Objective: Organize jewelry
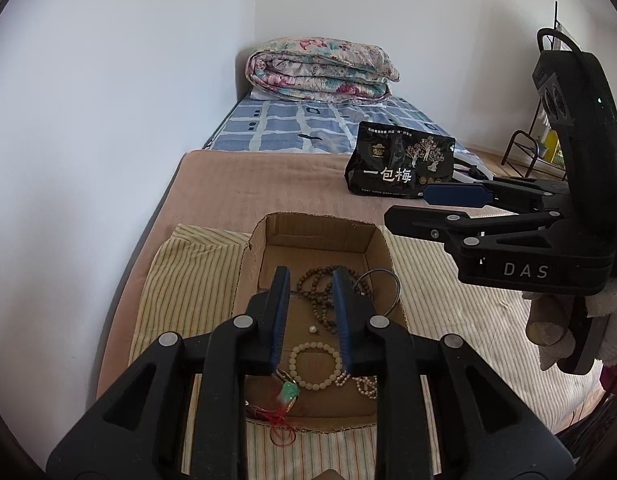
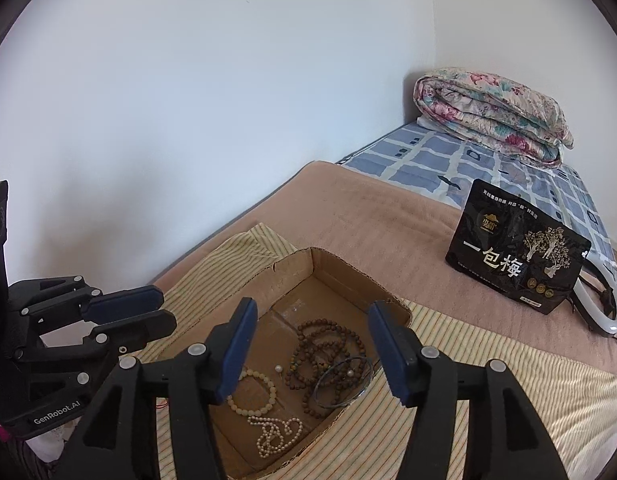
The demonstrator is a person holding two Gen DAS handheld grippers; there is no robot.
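Left wrist view: left hand-held gripper (image 1: pixel 310 312) half open, empty, poised over cardboard box (image 1: pixel 382 240) on bed; white bead bracelet (image 1: pixel 314 366) directly below, nearer it. Right hand-held gripper (image 2: pixel 308 344) wide open, empty.

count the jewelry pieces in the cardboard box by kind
brown wooden bead strand: 1
cream bead bracelet: 1
small pearl strand: 1
metal bangle: 1
loose pearl: 1
green pendant on red cord: 1
total: 6
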